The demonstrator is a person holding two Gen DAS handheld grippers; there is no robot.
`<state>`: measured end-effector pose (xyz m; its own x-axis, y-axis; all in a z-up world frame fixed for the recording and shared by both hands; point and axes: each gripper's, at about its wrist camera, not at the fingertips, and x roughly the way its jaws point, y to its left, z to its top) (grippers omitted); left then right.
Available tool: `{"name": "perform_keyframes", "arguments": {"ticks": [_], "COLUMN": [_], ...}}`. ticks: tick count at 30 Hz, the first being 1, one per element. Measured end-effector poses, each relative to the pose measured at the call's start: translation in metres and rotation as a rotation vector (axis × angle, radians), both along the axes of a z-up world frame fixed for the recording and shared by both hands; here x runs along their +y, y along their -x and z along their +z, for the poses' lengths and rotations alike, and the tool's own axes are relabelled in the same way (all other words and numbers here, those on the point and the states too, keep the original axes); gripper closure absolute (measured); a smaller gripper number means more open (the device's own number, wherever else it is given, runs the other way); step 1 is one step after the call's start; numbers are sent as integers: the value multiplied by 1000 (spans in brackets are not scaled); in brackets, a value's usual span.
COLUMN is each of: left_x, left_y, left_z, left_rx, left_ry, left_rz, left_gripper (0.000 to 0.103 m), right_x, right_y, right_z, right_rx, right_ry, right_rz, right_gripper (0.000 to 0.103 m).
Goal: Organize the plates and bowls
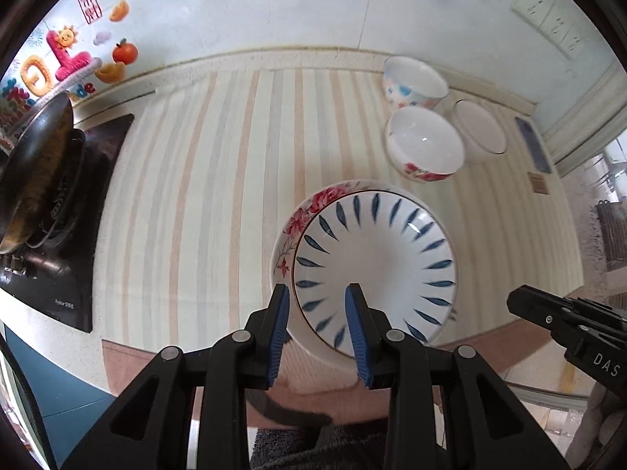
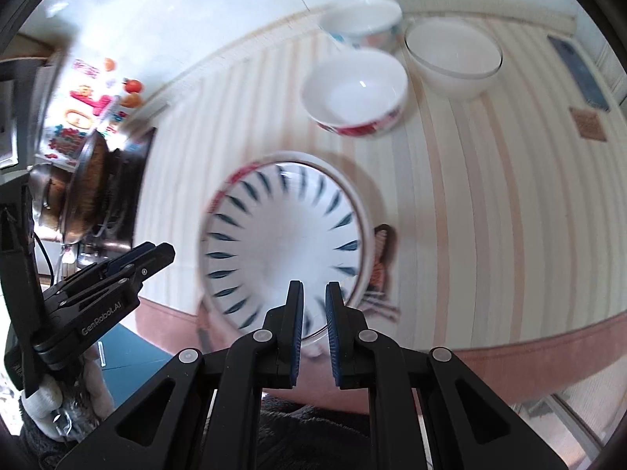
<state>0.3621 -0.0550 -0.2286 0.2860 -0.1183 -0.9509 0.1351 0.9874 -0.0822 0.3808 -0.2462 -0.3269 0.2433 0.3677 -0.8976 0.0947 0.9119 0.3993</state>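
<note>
- The left gripper (image 1: 318, 290), black with ribbed blue pads, hangs over the near left rim of the stacked plates with its jaws parted; the plate rim shows in the gap, yet neither pad clearly touches it.
- The right gripper (image 2: 314, 288), of the same make, has its jaws drawn close with a narrow gap between them, poised above the near rim of the stack; the blur in this view leaves it unclear whether anything is pinched.
- The white plate with blue leaf strokes (image 1: 376, 270) lies on top of a larger white plate with red flowers (image 1: 298, 219), whose rim shows at the left; the stack sits near the front of the cream and peach striped cloth (image 1: 196, 196).
- Farther back to the right stand three bowls close together: a white bowl with a red floral band (image 1: 425, 149), a plain white bowl with a thin dark rim (image 1: 480, 131) just beside it, and behind them a white bowl with blue and pink blotches (image 1: 413, 82).
- At the far left a dark wok (image 1: 35, 164) rests tilted on a black stove (image 1: 78, 235).
</note>
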Motion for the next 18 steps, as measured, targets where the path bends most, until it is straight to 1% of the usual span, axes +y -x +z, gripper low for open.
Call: {"name": "perform_keyframes", "arguments": {"ticks": [2, 6, 8, 14, 18], "left_x": [1, 8, 8, 13, 17], "left_y": [12, 37, 45, 70, 81], "left_z": [18, 45, 58, 76, 84], "left_rx": [-25, -72, -90, -122, -131], "left_ry": [-11, 14, 13, 49, 65], "left_rz": [-18, -52, -67, -103, -111], "left_gripper": [76, 76, 76, 76, 76], "right_x": [6, 21, 27, 44, 54], "right_y": [12, 41, 56, 95, 116], "right_z": [21, 63, 79, 119, 133], "right_rx": [-36, -109, -131, -183, -201], "right_ry": [2, 8, 9, 18, 35], "right_rz": [0, -7, -12, -10, -20], "right_gripper": [88, 88, 88, 88, 88]}}
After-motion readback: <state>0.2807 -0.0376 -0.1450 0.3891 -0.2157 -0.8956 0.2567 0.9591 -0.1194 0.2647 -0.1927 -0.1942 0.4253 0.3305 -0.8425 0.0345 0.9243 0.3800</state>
